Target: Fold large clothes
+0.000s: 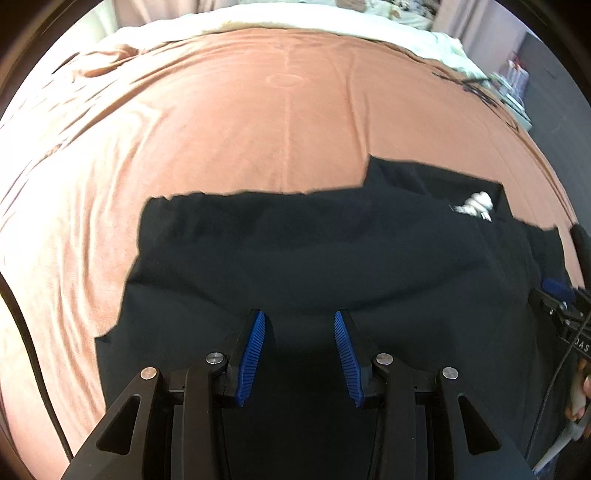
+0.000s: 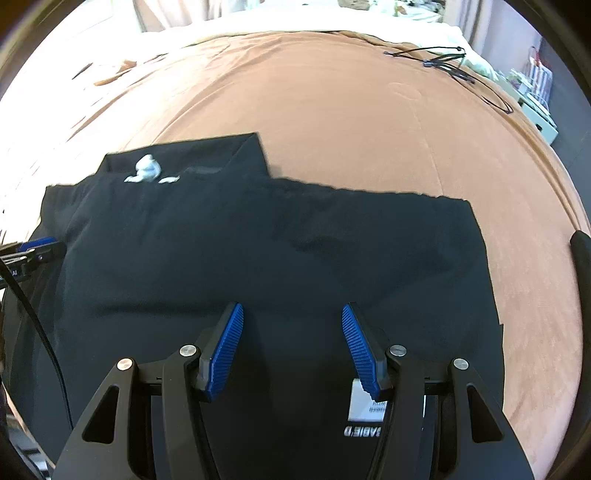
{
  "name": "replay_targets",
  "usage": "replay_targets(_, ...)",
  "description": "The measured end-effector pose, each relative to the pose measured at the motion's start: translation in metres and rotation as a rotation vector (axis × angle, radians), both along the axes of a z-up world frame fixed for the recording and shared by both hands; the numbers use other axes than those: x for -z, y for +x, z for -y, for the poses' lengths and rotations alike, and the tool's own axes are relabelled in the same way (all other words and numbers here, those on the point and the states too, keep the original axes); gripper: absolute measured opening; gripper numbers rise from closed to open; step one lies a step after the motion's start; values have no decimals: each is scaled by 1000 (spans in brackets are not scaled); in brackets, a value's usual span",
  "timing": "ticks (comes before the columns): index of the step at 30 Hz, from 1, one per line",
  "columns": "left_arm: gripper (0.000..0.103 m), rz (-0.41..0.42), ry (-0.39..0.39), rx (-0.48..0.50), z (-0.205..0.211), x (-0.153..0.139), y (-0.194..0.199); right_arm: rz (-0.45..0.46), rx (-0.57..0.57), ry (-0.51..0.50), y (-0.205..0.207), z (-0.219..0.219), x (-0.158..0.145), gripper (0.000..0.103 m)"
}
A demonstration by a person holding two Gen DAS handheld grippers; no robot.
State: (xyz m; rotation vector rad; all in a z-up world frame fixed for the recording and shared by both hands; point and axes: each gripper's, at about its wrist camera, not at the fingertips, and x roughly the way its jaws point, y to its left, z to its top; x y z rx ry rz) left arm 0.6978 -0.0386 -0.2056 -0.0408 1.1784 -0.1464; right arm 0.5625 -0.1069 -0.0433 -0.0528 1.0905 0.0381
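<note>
Both grippers over a black garment (image 1: 332, 258) on a bed

The garment lies spread on the rust-coloured cover (image 1: 258, 118), a small white print (image 2: 147, 170) near its far edge. The left gripper (image 1: 299, 325) and right gripper (image 2: 291, 317) point down at the cloth — jaws partly apart, nothing between the blue pads, nothing held. Black cables (image 2: 443, 62) lie well beyond.

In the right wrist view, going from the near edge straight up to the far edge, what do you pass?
Right hand-held gripper → black garment → orange-brown bedspread → pale bedding at the far edge.
</note>
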Motion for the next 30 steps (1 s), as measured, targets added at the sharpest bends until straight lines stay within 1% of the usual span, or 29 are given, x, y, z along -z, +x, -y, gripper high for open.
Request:
replay_targets(2,42,18,-1,-38,-9,-7,0,12,27,9,2,2,-3,54)
replay_targets(5,42,58,-28,-53,-26,-21,-17,47,41,17,-3,2,-12,54)
replay_targets(9,42,47,-54,-70,-48,-25,-41,75,8,42,-19,-7,-23,54)
replay_targets(13,42,29,-73,-94,-75,-27,-75,85,-29,64,-36,-23,-29,54)
replay_targets(17,42,18,-102,-116,-105,-27,-116,74,-67,85,-48,-37,-26,54)
replay_targets(21,42,16,-134,-151,-133,-27,-150,55,-107,117,-62,-53,-19,54)
replay_targets(22,42,13,-141,-159,-137,-26,-153,52,-114,124,-65,-59,-18,54)
replay_targets(24,42,0,-177,-183,-150,-24,-164,42,-137,139,-73,-70,-14,54)
replay_targets(27,42,-14,-252,-226,-176,-19,-189,31,-163,161,-85,-82,-10,54)
replay_targets(28,42,-16,-266,-233,-177,-18,-193,28,-172,167,-88,-86,-8,54)
replay_targets(30,42,-27,-317,-253,-187,-14,-206,24,-183,184,-95,-92,-5,51)
